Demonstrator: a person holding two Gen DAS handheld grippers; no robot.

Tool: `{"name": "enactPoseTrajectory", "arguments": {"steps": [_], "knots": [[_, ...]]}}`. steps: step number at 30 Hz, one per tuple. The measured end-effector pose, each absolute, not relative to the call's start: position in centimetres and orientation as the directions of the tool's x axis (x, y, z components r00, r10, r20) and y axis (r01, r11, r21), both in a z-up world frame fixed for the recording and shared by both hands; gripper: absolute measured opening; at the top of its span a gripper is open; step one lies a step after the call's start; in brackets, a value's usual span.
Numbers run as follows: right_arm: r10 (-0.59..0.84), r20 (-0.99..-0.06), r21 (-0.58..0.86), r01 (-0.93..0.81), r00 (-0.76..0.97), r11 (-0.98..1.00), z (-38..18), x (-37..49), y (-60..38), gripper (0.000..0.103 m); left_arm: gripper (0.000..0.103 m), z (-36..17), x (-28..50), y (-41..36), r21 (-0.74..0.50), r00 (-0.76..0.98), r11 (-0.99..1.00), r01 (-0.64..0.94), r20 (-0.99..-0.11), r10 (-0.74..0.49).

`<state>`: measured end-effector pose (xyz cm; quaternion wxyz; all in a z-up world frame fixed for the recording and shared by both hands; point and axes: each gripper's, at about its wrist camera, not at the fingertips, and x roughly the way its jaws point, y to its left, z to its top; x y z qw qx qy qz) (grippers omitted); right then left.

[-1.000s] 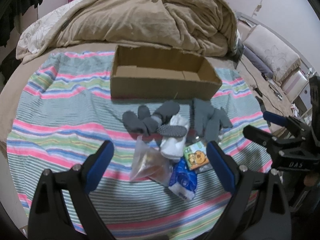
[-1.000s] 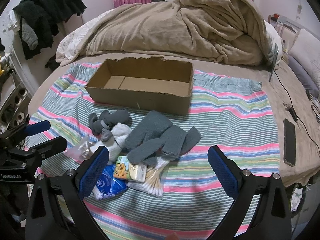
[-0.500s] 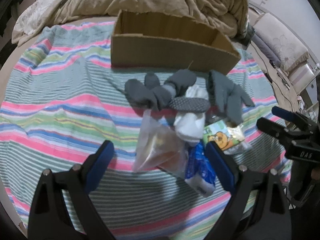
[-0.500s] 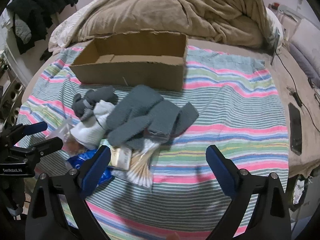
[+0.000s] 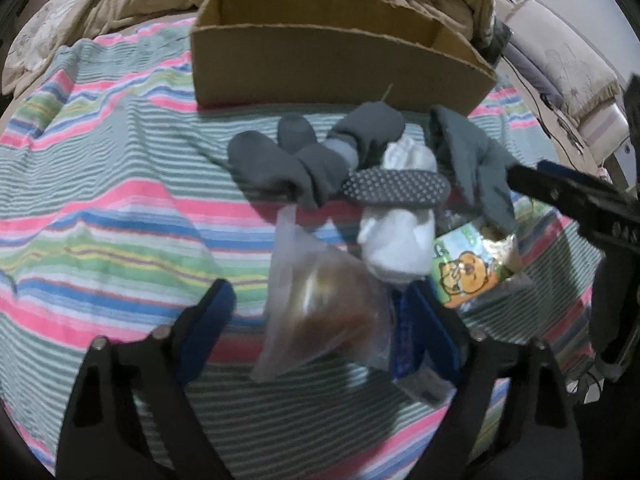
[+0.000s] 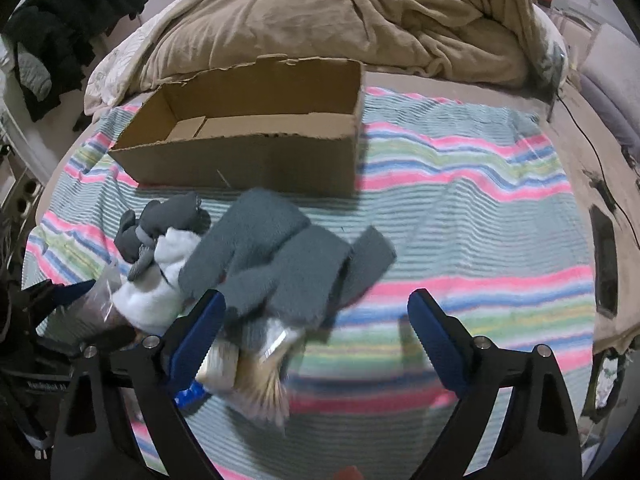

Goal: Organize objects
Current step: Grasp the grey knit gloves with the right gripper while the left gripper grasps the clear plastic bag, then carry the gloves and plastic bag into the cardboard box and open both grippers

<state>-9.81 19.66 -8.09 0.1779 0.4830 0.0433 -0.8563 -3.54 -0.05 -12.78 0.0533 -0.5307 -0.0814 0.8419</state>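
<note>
An open cardboard box [image 5: 336,60] [image 6: 248,152] stands on a striped blanket. In front of it lies a pile: dark grey socks [image 5: 296,160], a white sock [image 5: 400,240], grey gloves [image 6: 280,264] [image 5: 468,160], a clear bag with brown contents [image 5: 324,304], an orange-and-green packet [image 5: 464,272], a blue packet [image 5: 404,332] and cotton swabs [image 6: 264,380]. My left gripper [image 5: 324,316] is open, its fingers either side of the clear bag. My right gripper [image 6: 316,328] is open just above the gloves and swabs.
A brown duvet [image 6: 340,20] is heaped behind the box. Dark clothes [image 6: 60,32] hang at the left. A phone [image 6: 604,264] and a cable [image 6: 592,140] lie on the bed's right edge. Bare striped blanket [image 6: 480,220] stretches right of the pile.
Both grippers have moved forward and down toward the pile. The left one now straddles the clear bag; the right one is over the gloves. Both stay open.
</note>
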Motion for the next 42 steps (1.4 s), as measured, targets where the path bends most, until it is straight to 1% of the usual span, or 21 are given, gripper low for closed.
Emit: {"name": "enactPoseTrajectory", "arguments": {"steps": [1,3,5,7,9,10,11,13,14,15,16,18,20,26,34,36,42], "knots": [[-0.262,-0.844,0.1,0.343,-0.468,-0.934,-8.3,-10.2,19.5,0.095,0.083,-13.0,-3.6,0.0,-0.195,-0.427,-0.981,-0.009,-0.886,0.18],[-0.257,-0.846,0.103,0.331,-0.466,-0.938,-8.7,-10.9,19.3,0.095,0.071,-13.3,-3.7,0.2,-0.2,-0.419,-0.98,-0.012,-0.888,0.186],[-0.249,-0.852,0.102,0.321,-0.461,-0.942,-9.1,-11.5,19.2,0.095,0.065,-13.5,-3.7,0.1,-0.216,-0.423,-0.976,-0.011,-0.884,0.201],[-0.246,-0.857,0.103,0.319,-0.453,-0.942,-9.6,-11.9,19.1,0.094,0.061,-13.6,-3.8,0.1,-0.232,-0.429,-0.973,-0.015,-0.877,0.216],[-0.25,-0.863,0.111,0.317,-0.44,-0.942,-10.3,-12.3,19.0,0.094,0.06,-13.7,-3.8,0.1,-0.236,-0.432,-0.972,-0.014,-0.875,0.218],[-0.255,-0.864,0.119,0.317,-0.434,-0.941,-10.5,-12.5,19.0,0.092,0.059,-13.9,-4.0,0.1,-0.24,-0.435,-0.971,-0.014,-0.872,0.222],[-0.263,-0.865,0.13,0.316,-0.427,-0.94,-10.8,-12.6,18.9,0.086,0.058,-13.9,-3.9,0.1,-0.247,-0.438,-0.969,-0.014,-0.87,0.228],[-0.279,-0.86,0.146,0.318,-0.427,-0.937,-11.0,-12.7,18.8,0.08,0.055,-13.9,-3.9,0.0,-0.258,-0.443,-0.966,-0.011,-0.865,0.236],[-0.298,-0.855,0.163,0.324,-0.425,-0.932,-11.0,-12.7,18.8,0.075,0.055,-13.9,-3.5,-0.4,-0.264,-0.446,-0.964,-0.012,-0.862,0.241],[-0.31,-0.852,0.174,0.33,-0.423,-0.928,-11.0,-12.7,18.8,0.071,0.054,-13.9,-3.3,-0.5,-0.272,-0.45,-0.962,-0.013,-0.858,0.248],[-0.324,-0.847,0.184,0.338,-0.422,-0.923,-11.0,-12.6,18.7,0.063,0.054,-13.8,-3.2,-0.5,-0.274,-0.453,-0.962,-0.012,-0.856,0.249],[-0.323,-0.844,0.174,0.351,-0.428,-0.92,-10.9,-12.2,18.4,0.057,0.054,-13.5,-2.9,-0.4,-0.276,-0.461,-0.961,-0.016,-0.851,0.252],[-0.33,-0.837,0.175,0.359,-0.436,-0.917,-10.6,-11.8,18.5,0.05,0.054,-13.1,-2.6,-0.4,-0.275,-0.471,-0.961,-0.016,-0.846,0.25],[-0.34,-0.815,0.168,0.37,-0.469,-0.914,-9.3,-11.1,18.6,0.045,0.054,-10.7,-1.8,-1.3,-0.276,-0.513,-0.961,-0.016,-0.823,0.245],[-0.356,-0.776,0.157,0.386,-0.521,-0.909,-6.0,-10.4,19.2,0.044,0.054,-7.1,-1.9,-1.2,-0.273,-0.567,-0.962,-0.026,-0.789,0.239],[-0.36,-0.767,0.156,0.39,-0.531,-0.907,-5.3,-10.3,19.3,0.041,0.054,-6.0,-1.9,-1.4,-0.273,-0.582,-0.961,-0.03,-0.777,0.239],[-0.377,-0.743,0.157,0.402,-0.554,-0.902,-3.4,-10.3,19.8,0.04,0.054,-3.4,-1.8,-1.9,-0.27,-0.63,-0.962,-0.037,-0.741,0.232]]}}
